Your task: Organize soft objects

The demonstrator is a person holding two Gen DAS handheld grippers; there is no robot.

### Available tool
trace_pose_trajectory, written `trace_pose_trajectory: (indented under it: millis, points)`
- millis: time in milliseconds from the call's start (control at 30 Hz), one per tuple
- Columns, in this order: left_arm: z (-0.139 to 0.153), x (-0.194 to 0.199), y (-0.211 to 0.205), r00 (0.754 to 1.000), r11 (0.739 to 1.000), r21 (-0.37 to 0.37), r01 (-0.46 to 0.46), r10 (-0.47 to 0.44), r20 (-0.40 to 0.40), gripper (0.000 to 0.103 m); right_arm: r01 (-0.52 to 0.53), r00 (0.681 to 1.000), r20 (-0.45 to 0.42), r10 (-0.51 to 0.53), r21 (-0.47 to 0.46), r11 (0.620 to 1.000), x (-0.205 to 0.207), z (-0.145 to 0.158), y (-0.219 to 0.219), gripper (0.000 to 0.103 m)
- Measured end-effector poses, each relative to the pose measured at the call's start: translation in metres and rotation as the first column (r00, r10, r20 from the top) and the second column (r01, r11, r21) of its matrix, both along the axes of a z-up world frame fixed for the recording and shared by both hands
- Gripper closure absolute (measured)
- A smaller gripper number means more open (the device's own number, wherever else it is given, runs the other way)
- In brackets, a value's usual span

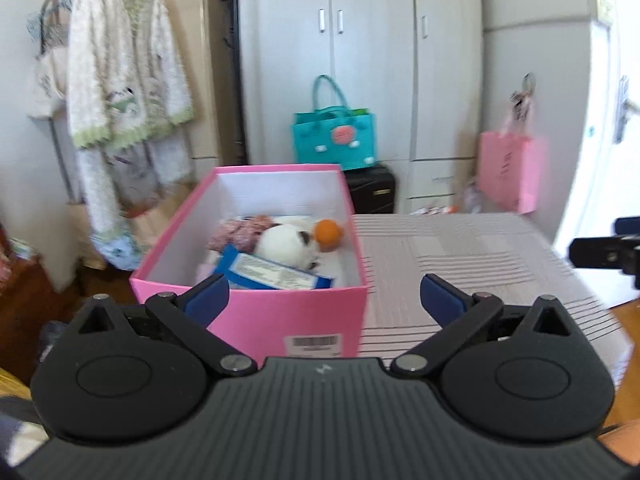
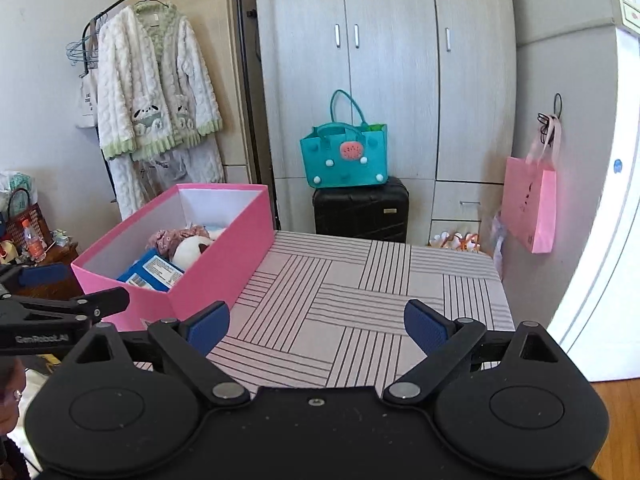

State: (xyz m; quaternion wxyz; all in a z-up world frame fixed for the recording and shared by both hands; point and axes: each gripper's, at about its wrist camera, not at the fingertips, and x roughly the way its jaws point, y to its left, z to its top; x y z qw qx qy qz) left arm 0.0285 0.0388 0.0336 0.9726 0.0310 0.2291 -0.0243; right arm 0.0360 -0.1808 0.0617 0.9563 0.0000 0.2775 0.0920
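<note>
A pink box (image 1: pixel 280 316) (image 2: pixel 224 264) stands open on the left part of a striped tablecloth (image 2: pixel 360 304). Inside it lie a white plush toy (image 1: pixel 286 246) (image 2: pixel 192 250), an orange plush (image 1: pixel 328 232), a pinkish flowered cloth (image 1: pixel 240 232) (image 2: pixel 176 236) and a blue packet (image 1: pixel 272 274) (image 2: pixel 154 272). My left gripper (image 1: pixel 324 300) hangs open just in front of the box's near wall, nothing between its blue pads. To the right of the box, my right gripper (image 2: pixel 316 328) stands open over bare cloth. The left gripper's finger (image 2: pixel 80 308) shows at the left edge of the right wrist view.
Behind the table stand a grey wardrobe (image 2: pixel 384 60), a black suitcase (image 2: pixel 360 208) with a teal bag (image 2: pixel 344 152) on top, and a pink paper bag (image 2: pixel 530 204) hanging at the right. A white robe (image 2: pixel 156 92) hangs on a rack at the left.
</note>
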Motion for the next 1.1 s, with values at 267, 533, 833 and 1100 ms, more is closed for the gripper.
trace_pose_trajectory:
  millis: [267, 533, 833, 1100]
  points:
    - [-0.008, -0.006, -0.006, 1.0, 1.0, 0.023, 0.01, -0.01, -0.012, 0.0, 0.077, 0.997, 0.019, -0.076, -0.051, 0.996, -0.007, -0.023, 0.008, 0.0]
    - [-0.017, -0.015, -0.009, 0.999, 0.998, -0.035, 0.047, -0.047, 0.005, 0.0, 0.114, 0.992, 0.068, -0.109, -0.081, 0.99, -0.022, -0.038, 0.015, 0.0]
    - [-0.029, -0.016, -0.003, 0.999, 0.994, -0.1, 0.038, -0.037, 0.012, 0.0, 0.127, 0.986, 0.12, -0.115, -0.097, 0.987, -0.034, -0.045, 0.012, 0.0]
    - [-0.026, -0.015, -0.013, 0.999, 0.998, -0.038, 0.048, -0.048, 0.003, 0.0, 0.188, 0.976, 0.131, -0.174, -0.104, 0.977, -0.038, -0.039, 0.011, 0.0]
